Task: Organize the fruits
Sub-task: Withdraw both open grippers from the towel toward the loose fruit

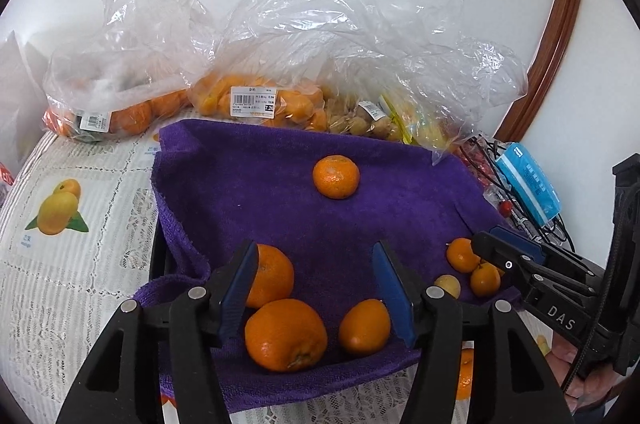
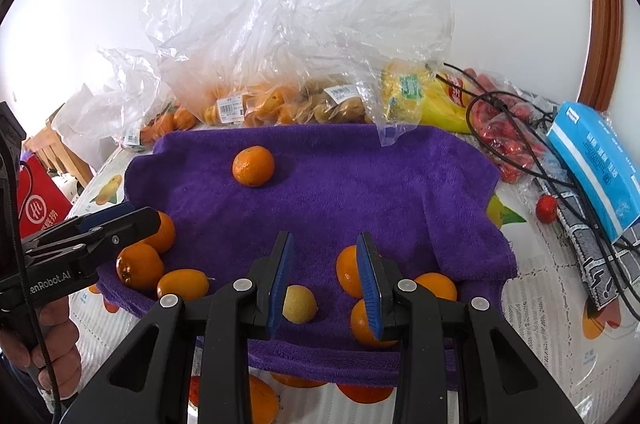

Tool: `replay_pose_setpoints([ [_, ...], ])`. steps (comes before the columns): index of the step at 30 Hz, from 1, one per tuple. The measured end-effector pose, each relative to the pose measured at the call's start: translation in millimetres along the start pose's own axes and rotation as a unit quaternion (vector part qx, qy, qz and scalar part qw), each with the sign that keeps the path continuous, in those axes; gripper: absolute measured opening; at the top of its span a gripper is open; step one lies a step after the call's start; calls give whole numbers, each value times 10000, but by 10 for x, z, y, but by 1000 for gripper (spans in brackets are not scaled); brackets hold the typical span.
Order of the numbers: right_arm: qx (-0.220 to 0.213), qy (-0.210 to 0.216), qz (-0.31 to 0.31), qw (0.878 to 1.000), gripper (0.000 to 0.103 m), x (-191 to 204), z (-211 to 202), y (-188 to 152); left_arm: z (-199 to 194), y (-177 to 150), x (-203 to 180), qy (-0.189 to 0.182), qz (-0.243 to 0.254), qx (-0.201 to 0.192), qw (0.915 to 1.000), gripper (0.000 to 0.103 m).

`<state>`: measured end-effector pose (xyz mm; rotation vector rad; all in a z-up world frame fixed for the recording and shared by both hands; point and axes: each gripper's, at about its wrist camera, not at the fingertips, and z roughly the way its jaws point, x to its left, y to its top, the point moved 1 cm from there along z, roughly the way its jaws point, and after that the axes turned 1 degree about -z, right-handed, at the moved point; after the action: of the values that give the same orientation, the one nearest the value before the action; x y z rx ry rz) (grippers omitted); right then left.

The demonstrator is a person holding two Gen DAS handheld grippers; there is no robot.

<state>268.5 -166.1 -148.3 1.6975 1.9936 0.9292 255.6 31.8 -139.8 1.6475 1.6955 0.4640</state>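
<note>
A purple towel (image 1: 280, 199) (image 2: 360, 183) covers the table. One orange (image 1: 336, 176) (image 2: 253, 165) lies alone at its far middle. Two big oranges (image 1: 285, 335) and a small oval one (image 1: 364, 326) lie near the front left. A pale yellow fruit (image 2: 300, 304) (image 1: 448, 284) and small oranges (image 2: 436, 286) (image 1: 462, 255) lie front right. My left gripper (image 1: 316, 288) is open and empty above the big oranges. My right gripper (image 2: 324, 280) is open and empty above the yellow fruit and small oranges.
Clear plastic bags of oranges (image 1: 256, 103) (image 2: 248, 111) and brownish fruit (image 2: 336, 107) stand behind the towel by the wall. A yellow packet (image 2: 408, 91), red packets (image 2: 508, 127), black cables (image 2: 540, 151) and a blue tissue pack (image 2: 596, 159) (image 1: 528, 183) lie at the right.
</note>
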Motion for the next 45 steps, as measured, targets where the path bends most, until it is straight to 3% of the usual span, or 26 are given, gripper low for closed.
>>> replay_pose_setpoints([
  [8,-265,-138,168,9994,33,78,-202,6,-115,35,-44,-26,95,-75,9999,63],
  [18,-128,-461,97,9988,33,174,-615,-178,-321,-28,-154,-60,208,18,9998,63],
  [21,-63,-433,175,9989,41,170,-714,-245,-460,-125,-121,-41,229,-15,9997,63],
  [24,42,-416,292,9987,42,177,-767,-364,-576,-218,-47,-27,213,-4,9998,63],
  [34,364,-215,300,9987,42,369,-641,-721,-780,-490,210,80,128,166,9997,63],
  [45,644,-157,274,9974,42,495,-355,-798,-763,-701,283,146,116,406,9990,63],
])
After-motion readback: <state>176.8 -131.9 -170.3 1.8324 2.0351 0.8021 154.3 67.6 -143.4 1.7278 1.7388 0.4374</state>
